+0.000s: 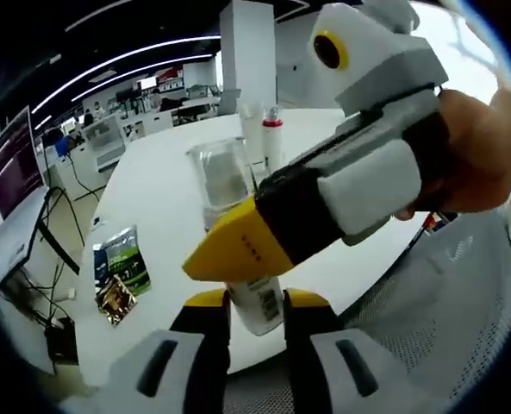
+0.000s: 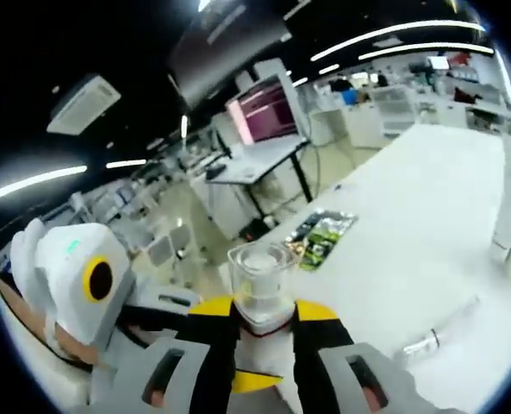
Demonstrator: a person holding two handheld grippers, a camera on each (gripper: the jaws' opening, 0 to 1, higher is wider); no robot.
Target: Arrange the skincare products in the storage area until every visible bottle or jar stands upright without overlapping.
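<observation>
The left gripper view looks from just off the near edge of the white surface (image 1: pixel 169 198), facing across it toward a distant office, with the right claw (image 1: pixel 216 259) crossing close in from the upper right of the frame. The right gripper view sits low and very near, facing along the surface toward desks and monitors. Both views share the clear-capped bottle (image 1: pixel 238 224) (image 2: pixel 259 289) and the foil sachets (image 1: pixel 117 272) (image 2: pixel 322 233).

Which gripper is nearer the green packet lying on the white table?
Hard to say. The green packet lies off to one side of both grippers. The left gripper and right gripper both close on the same bottle, away from it.
</observation>
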